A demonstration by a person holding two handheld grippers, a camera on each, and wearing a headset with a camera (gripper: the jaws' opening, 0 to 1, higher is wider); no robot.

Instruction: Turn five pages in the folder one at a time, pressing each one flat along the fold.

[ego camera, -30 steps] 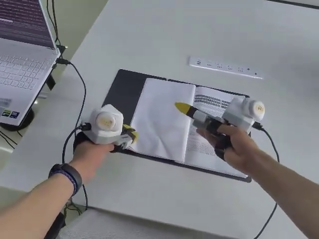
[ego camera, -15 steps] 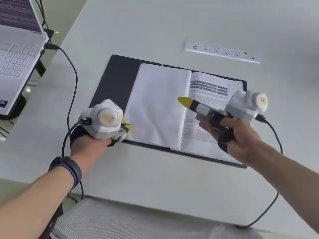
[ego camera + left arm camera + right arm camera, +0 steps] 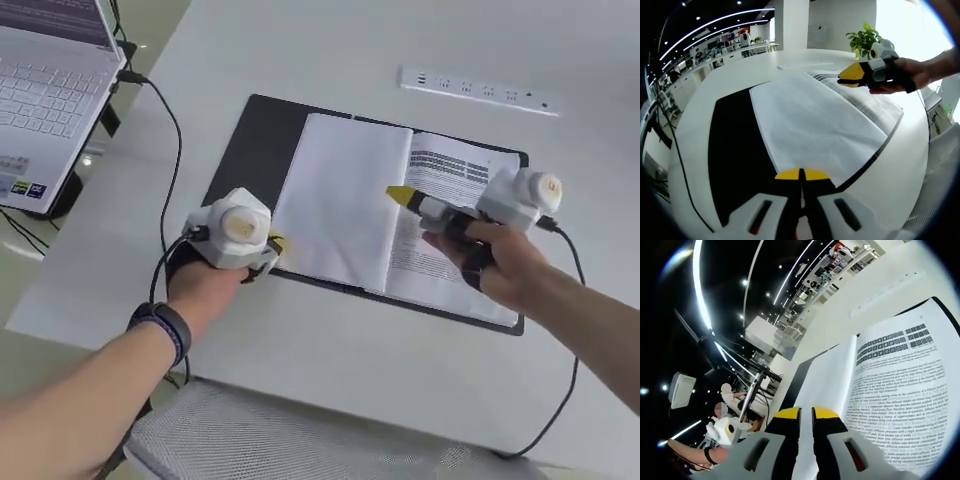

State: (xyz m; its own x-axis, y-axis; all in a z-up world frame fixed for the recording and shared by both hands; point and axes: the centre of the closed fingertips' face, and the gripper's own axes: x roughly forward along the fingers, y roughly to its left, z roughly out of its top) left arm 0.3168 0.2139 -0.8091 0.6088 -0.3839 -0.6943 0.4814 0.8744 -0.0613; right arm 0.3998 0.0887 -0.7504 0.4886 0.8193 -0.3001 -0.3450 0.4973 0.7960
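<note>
The black folder (image 3: 245, 150) lies open on the white table. A blank white page (image 3: 345, 200) is on its left side and a printed page (image 3: 455, 190) on its right. My left gripper (image 3: 272, 245) is shut, its yellow tips (image 3: 801, 174) down at the near corner of the blank page (image 3: 810, 125), over the black cover. My right gripper (image 3: 400, 195) hovers shut above the fold, pointing left across the blank page. The right gripper view looks down its jaws (image 3: 806, 414) at the printed page (image 3: 890, 375).
An open laptop (image 3: 50, 90) stands at the far left with cables (image 3: 172, 130) trailing across the table. A white power strip (image 3: 475, 90) lies beyond the folder. A mesh chair seat (image 3: 300, 440) is under the near table edge.
The head camera has shifted. My right gripper's tip has drawn back slightly from over the blank page to the fold. The left gripper stays at the folder's near left corner.
</note>
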